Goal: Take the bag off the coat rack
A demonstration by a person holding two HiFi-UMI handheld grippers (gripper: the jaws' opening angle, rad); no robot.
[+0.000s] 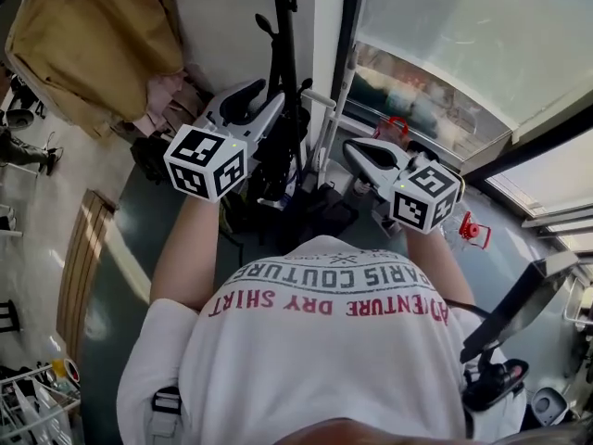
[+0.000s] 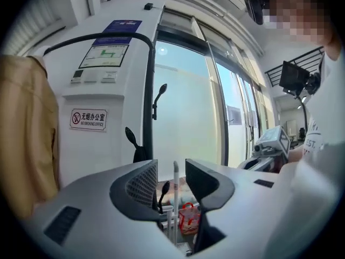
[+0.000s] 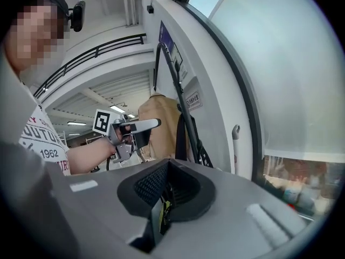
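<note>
The black coat rack (image 1: 283, 44) stands upright by the white wall, with hooks jutting from its pole. A dark bag (image 1: 283, 156) hangs low against it, its black straps (image 3: 181, 131) running along the pole.

**Rack and strap only partly seen**

In the head view the rack (image 1: 283, 44) runs off the top edge, and its lower part merges into dark shapes (image 1: 278, 170) that cannot be told apart. The coat (image 1: 88, 44) is cut by the corner. In the right gripper view a strap (image 3: 181, 136) drops behind the right gripper (image 3: 168, 169), so its lower end is hidden. The print on the poster (image 2: 105, 53) is too small to read.
</note>
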